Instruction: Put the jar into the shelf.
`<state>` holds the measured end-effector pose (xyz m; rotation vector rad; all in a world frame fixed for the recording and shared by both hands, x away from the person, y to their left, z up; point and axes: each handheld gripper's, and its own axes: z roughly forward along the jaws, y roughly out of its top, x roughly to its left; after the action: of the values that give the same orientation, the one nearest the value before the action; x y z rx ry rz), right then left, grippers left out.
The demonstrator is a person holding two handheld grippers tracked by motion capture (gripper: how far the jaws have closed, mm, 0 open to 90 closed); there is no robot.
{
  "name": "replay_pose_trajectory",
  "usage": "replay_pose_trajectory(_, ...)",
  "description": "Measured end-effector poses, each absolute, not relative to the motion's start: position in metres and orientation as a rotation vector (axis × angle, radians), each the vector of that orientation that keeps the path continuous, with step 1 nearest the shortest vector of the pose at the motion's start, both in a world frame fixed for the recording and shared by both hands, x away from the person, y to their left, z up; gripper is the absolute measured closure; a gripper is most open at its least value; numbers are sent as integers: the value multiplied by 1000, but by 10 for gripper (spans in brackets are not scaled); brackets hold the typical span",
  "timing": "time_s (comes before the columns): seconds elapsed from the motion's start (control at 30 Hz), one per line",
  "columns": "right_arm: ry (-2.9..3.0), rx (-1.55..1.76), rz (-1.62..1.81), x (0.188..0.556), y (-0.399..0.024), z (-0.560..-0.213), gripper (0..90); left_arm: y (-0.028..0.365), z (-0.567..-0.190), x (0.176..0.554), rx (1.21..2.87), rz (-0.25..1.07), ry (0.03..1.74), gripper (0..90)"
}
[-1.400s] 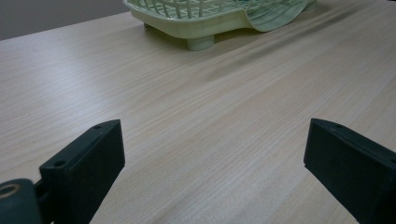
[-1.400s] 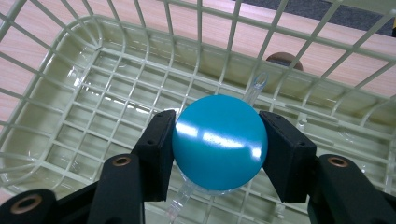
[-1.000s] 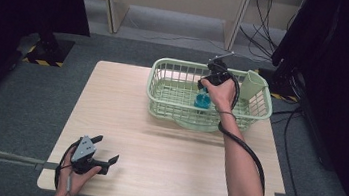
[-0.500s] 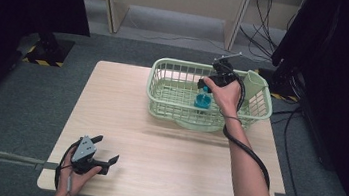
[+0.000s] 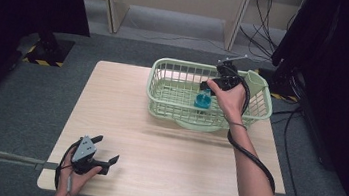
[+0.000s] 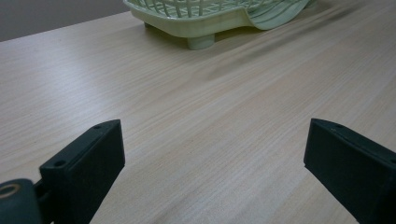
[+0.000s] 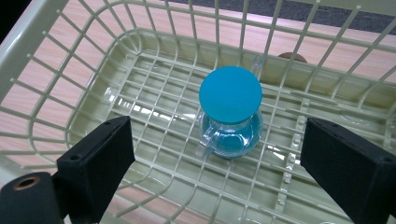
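With its jaws spread wide and empty, the right gripper (image 5: pixel 212 86) above the jug (image 7: pixel 230 119) could tip it in the basket (image 5: pixel 160 96) if lowered off-centre.

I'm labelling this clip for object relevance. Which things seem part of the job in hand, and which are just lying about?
Likely in the job:
- right gripper, fingers open above the jar
- blue-lidded glass jar
- green basket holding it

Just about:
- left gripper, open, resting near the table edge
- wooden table
- floor cables
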<state>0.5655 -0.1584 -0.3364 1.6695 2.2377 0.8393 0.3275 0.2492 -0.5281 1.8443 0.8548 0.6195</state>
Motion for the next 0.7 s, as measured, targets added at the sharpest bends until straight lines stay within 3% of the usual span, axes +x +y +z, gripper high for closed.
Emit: replay_pose_trajectory(0.7, 2243, 1626, 864, 546, -164, -334, 93, 249, -528, 327, 1839, 620, 855, 47)
